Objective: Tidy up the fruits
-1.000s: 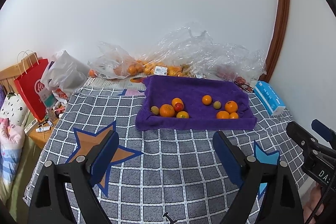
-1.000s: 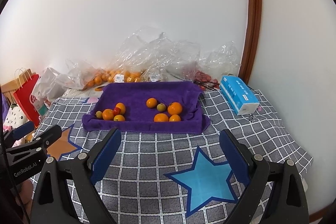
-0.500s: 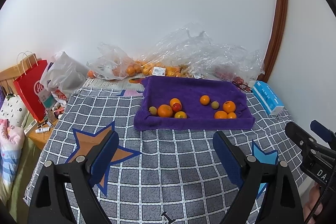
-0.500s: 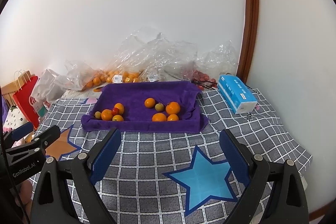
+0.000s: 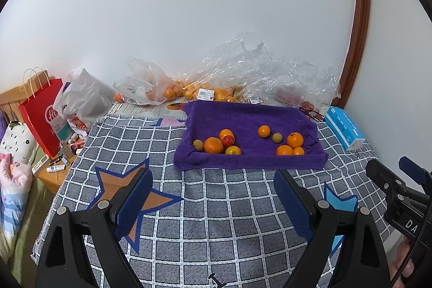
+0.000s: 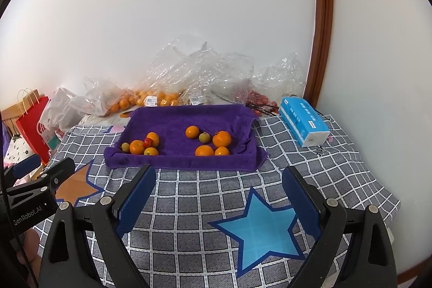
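Only the cameras drift slightly back; fruits unmoved in two clusters on purple towel. Both hand-held grippers, left and right, gape empty.

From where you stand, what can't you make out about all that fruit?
- Purple tray: its near wall hides the bottoms of the front fruits, both views.
- Clear bags: crinkled plastic blurs the oranges inside; uncountable.
- Greenish fruits: too small to identify.
- Price label: unreadable.
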The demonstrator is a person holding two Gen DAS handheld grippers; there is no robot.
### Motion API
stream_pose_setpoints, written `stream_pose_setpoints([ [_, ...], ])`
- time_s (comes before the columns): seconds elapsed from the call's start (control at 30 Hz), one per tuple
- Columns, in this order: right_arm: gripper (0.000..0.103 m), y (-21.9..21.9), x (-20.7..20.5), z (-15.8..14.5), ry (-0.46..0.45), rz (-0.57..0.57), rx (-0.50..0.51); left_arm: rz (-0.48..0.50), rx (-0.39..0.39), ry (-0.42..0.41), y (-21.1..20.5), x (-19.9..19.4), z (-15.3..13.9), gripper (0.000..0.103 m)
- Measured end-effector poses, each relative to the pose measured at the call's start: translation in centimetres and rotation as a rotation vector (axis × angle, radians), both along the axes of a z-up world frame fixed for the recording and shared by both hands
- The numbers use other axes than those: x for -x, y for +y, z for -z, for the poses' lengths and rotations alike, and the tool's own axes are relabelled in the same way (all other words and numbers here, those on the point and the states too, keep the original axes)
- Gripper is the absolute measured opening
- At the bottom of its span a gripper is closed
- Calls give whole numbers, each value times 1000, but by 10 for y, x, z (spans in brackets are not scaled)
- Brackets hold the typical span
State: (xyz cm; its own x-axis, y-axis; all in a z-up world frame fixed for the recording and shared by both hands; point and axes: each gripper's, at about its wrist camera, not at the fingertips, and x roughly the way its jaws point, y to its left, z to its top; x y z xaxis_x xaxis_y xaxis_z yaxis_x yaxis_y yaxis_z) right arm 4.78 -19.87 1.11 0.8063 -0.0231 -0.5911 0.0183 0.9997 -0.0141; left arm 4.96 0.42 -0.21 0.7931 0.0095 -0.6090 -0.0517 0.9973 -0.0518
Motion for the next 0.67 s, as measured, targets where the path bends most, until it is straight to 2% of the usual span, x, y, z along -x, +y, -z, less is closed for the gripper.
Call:
stream_pose_setpoints([
  [0.67,94,-1,0,0,0,6,-2,1,5,0,0,-1,1,91],
])
